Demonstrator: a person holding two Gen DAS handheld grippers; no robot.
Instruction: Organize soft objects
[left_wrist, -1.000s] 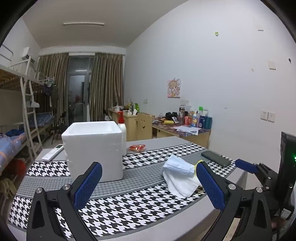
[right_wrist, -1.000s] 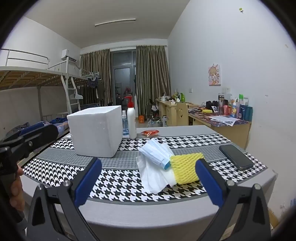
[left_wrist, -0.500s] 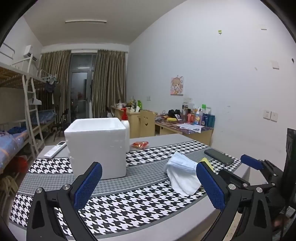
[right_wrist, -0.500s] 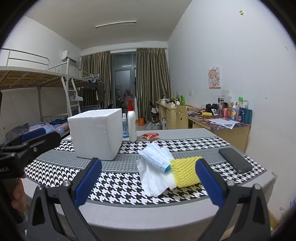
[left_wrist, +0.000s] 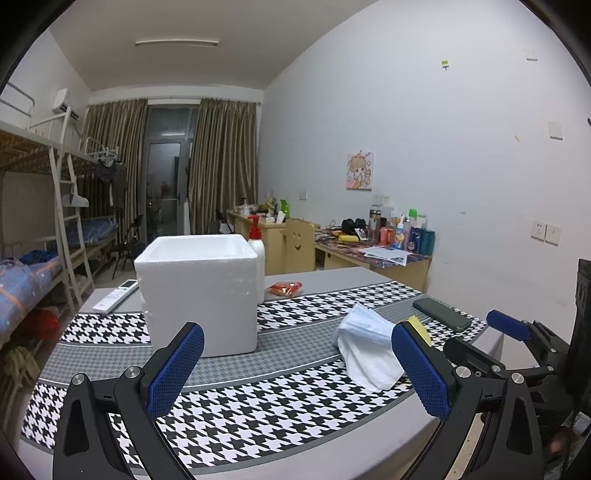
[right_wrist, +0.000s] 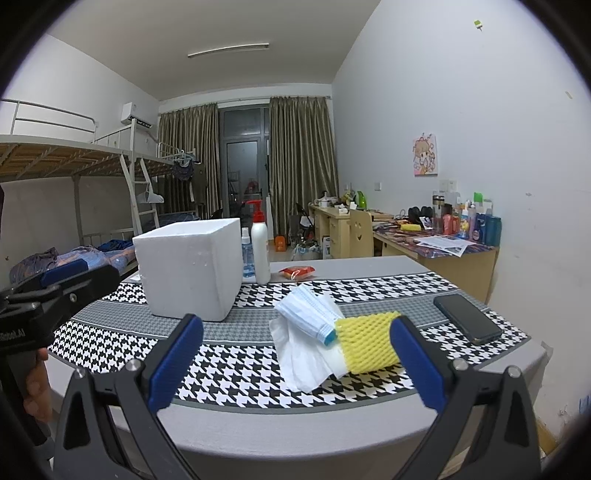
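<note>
A pile of soft things lies on the houndstooth cloth: a blue face mask (right_wrist: 308, 308), a white tissue (right_wrist: 303, 360) under it and a yellow foam net (right_wrist: 365, 341). The mask (left_wrist: 364, 325) and tissue (left_wrist: 365, 363) also show in the left wrist view. A white foam box (left_wrist: 199, 288), open at the top, stands to their left; it also shows in the right wrist view (right_wrist: 188, 269). My left gripper (left_wrist: 295, 373) is open and empty, before the table's near edge. My right gripper (right_wrist: 293, 363) is open and empty, short of the pile.
A black phone (right_wrist: 467, 317) lies at the right of the table. A white pump bottle (right_wrist: 260, 247), a small clear bottle (right_wrist: 247, 254) and a red packet (right_wrist: 297, 272) stand behind the box. A remote (left_wrist: 116, 295) lies far left. Bunk beds and desks stand beyond.
Both grippers have risen and tilted slightly, so the table sits a little lower in both views. Nothing on the table has moved. Both grippers stay open.
</note>
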